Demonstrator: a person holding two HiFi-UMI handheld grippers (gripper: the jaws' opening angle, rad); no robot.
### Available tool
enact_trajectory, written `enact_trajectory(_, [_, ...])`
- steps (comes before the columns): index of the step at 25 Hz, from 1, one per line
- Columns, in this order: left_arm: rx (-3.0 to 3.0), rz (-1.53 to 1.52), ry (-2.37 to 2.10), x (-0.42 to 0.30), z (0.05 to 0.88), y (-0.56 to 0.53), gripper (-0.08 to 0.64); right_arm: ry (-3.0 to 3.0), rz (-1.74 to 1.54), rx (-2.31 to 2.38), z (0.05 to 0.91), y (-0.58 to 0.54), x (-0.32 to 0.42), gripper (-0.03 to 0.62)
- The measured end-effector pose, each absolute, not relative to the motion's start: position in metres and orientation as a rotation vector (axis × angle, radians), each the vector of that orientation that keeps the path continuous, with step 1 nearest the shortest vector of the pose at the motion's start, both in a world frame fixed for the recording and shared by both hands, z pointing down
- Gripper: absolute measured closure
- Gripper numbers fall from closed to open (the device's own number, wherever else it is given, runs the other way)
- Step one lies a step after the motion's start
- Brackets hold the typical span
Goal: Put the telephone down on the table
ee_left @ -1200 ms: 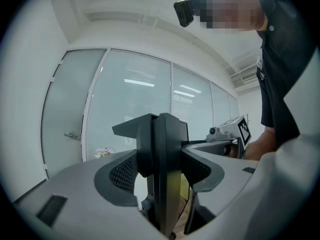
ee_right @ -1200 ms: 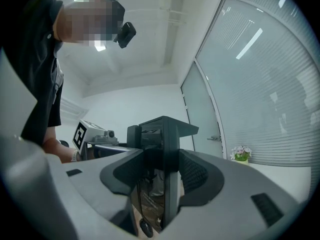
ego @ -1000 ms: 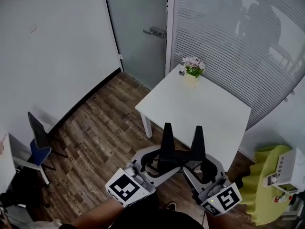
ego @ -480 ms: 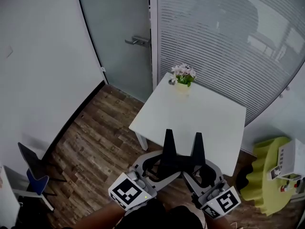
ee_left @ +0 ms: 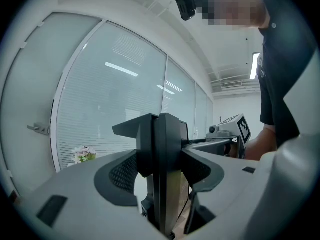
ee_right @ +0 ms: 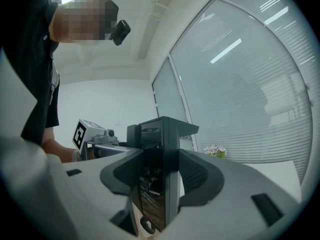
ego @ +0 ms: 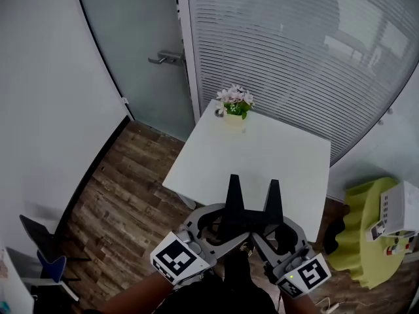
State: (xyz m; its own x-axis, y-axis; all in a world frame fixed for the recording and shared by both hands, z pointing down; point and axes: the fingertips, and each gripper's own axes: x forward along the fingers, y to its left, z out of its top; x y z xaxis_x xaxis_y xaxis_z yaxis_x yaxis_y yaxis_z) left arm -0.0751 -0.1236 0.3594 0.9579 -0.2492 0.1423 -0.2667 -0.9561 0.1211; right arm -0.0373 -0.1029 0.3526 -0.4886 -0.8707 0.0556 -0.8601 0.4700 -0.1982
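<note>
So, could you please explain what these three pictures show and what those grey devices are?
There is no robot here: a person holds a hand-operated claw in each hand. One picture comes from a camera on the person's head, looking down. The other two come from cameras riding on each claw, looking along its jaws. In the head view the left claw and right claw sit side by side in front of a white table. It carries only a pot of flowers at its far corner. The right claw's jaws are shut on a dark glossy slab with a coiled cord, apparently the telephone. The left claw seems shut on it too. It is not yet on the table.
</note>
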Motion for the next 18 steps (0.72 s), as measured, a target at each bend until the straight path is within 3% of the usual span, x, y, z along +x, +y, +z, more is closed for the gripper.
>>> enact_trajectory(18, [2.872,0.359,-0.412,0.062,0.391,-0.239,0.290,2.650,-0.492,-1.510,0.384,-0.222,0.101,0.357])
